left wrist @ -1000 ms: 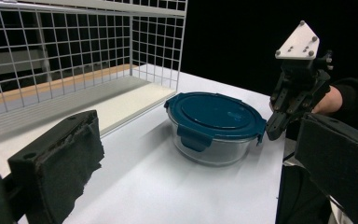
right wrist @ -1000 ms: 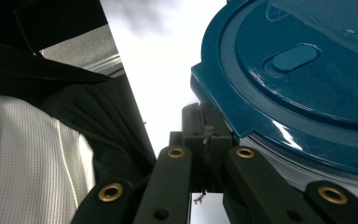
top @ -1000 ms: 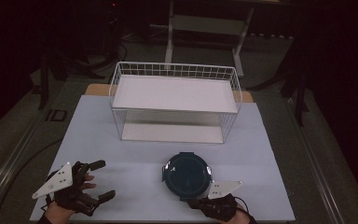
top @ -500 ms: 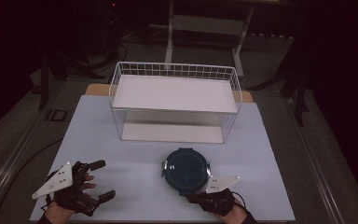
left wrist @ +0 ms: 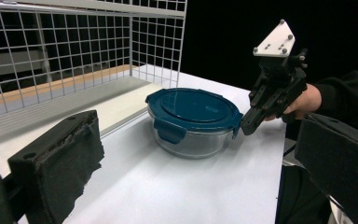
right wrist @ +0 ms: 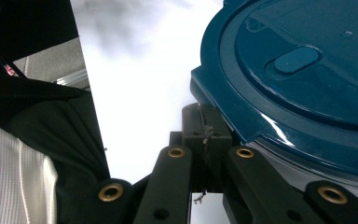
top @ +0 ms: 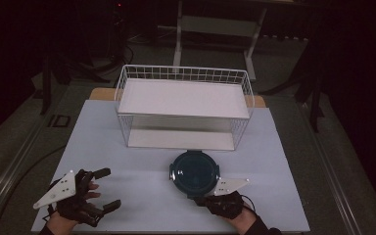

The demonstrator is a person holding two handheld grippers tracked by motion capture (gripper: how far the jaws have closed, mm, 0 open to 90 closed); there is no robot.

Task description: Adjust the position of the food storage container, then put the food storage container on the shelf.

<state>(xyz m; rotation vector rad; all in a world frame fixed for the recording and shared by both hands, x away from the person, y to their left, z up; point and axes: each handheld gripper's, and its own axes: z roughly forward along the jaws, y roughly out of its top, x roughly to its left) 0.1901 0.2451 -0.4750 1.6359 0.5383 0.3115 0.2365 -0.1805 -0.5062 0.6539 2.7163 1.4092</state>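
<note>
I am looking down on a white worktop in a dark room. A white wire basket stands at the far middle of it, open at the top, with a flat white bottom.

Just in front of the basket, slightly right of centre, sits a round glass container with a dark blue snap-on lid. In the left claw view the container stands upright on the worktop, its glass wall clear below the blue lid, and a blue latch tab is folded down on the side facing me.

My right claw is at the near edge of the container, held in a gloved hand that comes in from the bottom of the high view. Its jaws are pressed together with nothing between them. In the right claw view the closed tip sits just under the lid's rim, against a latch tab on the near side of the lid. From the left claw view, the right claw points down at the lid's edge on the side away from the basket.

My left claw rests low at the near left of the worktop, well apart from the container. Its jaws stand wide and hold nothing; one black pad and the other frame the left claw view with open space between them.
</note>
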